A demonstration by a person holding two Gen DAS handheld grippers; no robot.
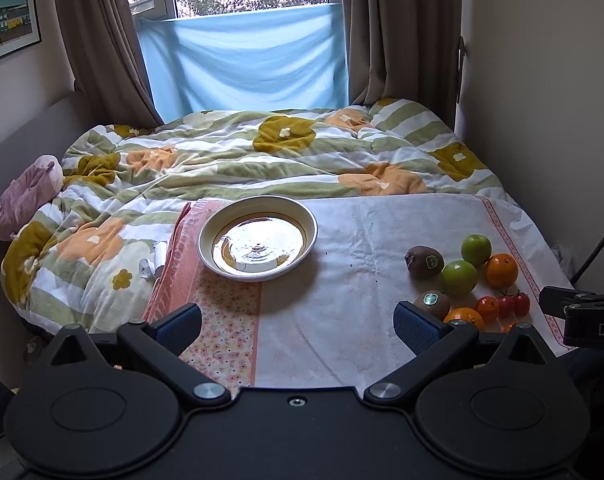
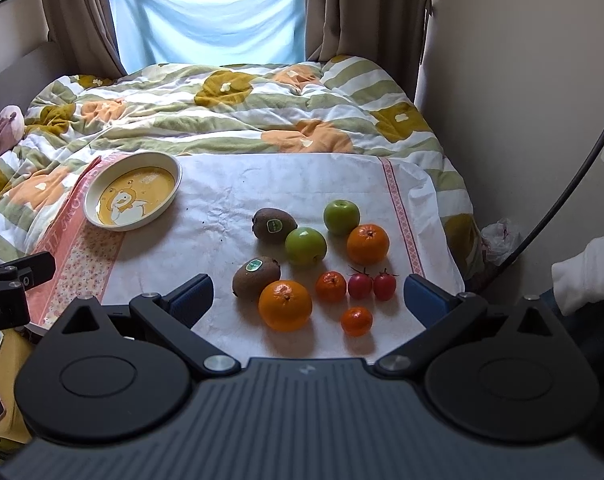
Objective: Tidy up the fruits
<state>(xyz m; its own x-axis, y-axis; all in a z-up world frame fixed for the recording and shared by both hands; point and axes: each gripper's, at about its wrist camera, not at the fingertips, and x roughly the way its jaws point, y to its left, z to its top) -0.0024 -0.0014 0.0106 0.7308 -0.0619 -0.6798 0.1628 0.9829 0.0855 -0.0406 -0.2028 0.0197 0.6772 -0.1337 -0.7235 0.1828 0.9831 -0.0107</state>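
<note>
Black handheld grippers, blue finger pads

The left gripper (image 1: 297,322) and right gripper (image 2: 309,294) had matte black bodies, round hubs, silver pivot screws and blue ribbed pads (image 2: 424,298); a white sleeve (image 2: 586,280) and black cable (image 2: 562,200) showed.

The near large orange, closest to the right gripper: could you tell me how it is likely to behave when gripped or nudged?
The near large orange looks round and smooth, so it would probably roll if nudged, perhaps into the kiwi it appears to touch. The rumpled white cloth beneath may slow it slightly. Its rind looks firm, so a moderate squeeze seems safe.
</note>
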